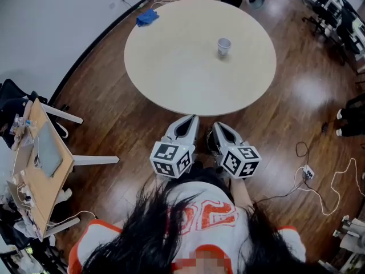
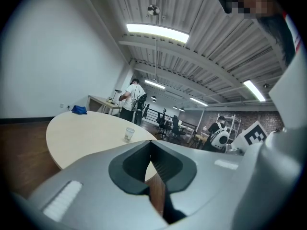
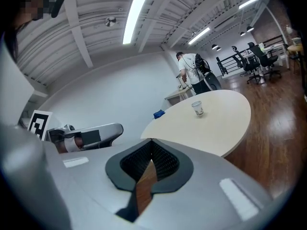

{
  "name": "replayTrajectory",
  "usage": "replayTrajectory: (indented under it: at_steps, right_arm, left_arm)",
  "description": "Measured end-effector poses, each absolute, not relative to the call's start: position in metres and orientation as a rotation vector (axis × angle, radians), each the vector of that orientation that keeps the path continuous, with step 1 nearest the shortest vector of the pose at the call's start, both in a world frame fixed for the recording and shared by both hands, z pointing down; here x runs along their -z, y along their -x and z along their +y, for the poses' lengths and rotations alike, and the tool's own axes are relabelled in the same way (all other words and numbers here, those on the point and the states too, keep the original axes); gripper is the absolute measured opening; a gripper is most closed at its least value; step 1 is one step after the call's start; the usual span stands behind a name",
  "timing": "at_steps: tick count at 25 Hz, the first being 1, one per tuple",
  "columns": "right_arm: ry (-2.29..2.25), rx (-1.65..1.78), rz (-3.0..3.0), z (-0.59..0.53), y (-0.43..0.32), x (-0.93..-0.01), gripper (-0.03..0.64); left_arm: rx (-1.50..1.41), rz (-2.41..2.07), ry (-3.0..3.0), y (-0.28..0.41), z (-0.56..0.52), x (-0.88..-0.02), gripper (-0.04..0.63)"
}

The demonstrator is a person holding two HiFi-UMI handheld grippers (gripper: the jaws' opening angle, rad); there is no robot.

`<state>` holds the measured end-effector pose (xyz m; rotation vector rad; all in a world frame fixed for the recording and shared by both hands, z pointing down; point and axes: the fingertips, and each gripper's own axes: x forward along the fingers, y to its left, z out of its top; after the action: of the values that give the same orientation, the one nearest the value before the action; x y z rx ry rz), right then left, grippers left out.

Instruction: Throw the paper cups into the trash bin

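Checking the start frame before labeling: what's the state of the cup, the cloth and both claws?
paper cup: upright on the round table, open end up, not held.
blue cloth: crumpled, at the table's far edge.
left claw: shut, empty, short of the table's near edge.
right claw: shut, empty, short of the table's near edge.

The left gripper [image 1: 192,119] and right gripper [image 1: 217,125] are held side by side, pointed forward, jaws closed together and empty.
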<state>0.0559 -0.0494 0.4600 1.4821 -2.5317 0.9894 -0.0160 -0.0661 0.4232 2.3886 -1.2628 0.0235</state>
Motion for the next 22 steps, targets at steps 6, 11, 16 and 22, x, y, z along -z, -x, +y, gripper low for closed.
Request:
replayTrajectory:
  at_steps: [6,11,16,22]
  right_arm:
    - [-1.511,-1.003,-2.513,-0.061,-0.062,-0.464,0.002]
    - [-1.542,-0.995,-2.496,-0.079,-0.064,-0.467,0.002]
    - [-1.558,-0.971,-2.498,-0.11,-0.067,-0.473,0.002]
    - [-1.615,-0.882,-2.423,-0.162,-0.075,-0.488,0.003]
  left_arm:
    - [-0.046,-1.254,-2.401,0.013,-0.08,-0.425,0.0]
    - [-0.076,-1.22,-2.434,0.008,-0.098,-0.427,0.0]
    - [-0.106,-1.207,-2.442,0.01,-0.124,-0.43,0.0]
    - [-0.126,-1.247,-2.487,0.024,-0.166,-0.431,0.0]
